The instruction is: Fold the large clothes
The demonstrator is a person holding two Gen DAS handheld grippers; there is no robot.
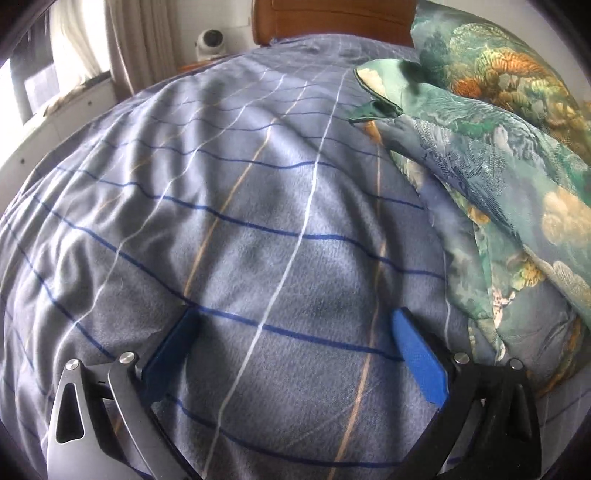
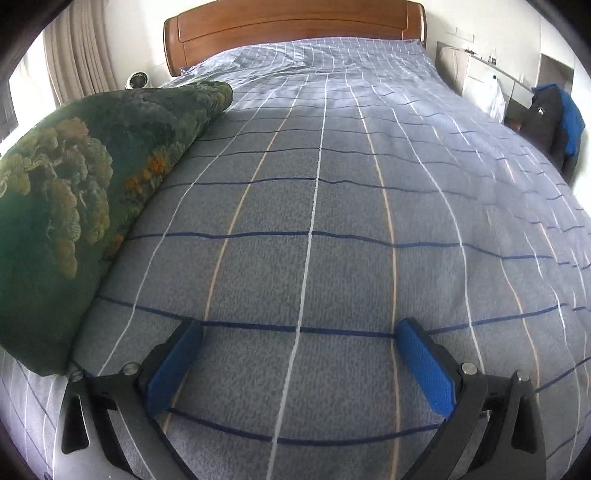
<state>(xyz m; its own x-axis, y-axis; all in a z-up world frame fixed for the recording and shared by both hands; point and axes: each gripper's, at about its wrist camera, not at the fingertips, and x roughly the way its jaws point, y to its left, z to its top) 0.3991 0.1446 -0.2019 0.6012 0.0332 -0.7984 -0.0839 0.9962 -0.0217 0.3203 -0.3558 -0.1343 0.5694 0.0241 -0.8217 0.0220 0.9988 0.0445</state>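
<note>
Over the checked bedsheet (image 1: 258, 221), left gripper (image 1: 295, 321) gapes wide, empty; right gripper (image 2: 301, 328) likewise, holding nothing.

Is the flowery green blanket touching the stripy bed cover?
Touching. In the right wrist view the flowery green blanket lies directly on the stripy bed cover, with no gap along its lower edge.

Home bedrm: bed (image 2: 332, 184) w/ wooden headboard (image 2: 295, 20), curtains (image 2: 77, 55)

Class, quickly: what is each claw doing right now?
Left claw: open, holding nothing.
Right claw: open, holding nothing.
</note>
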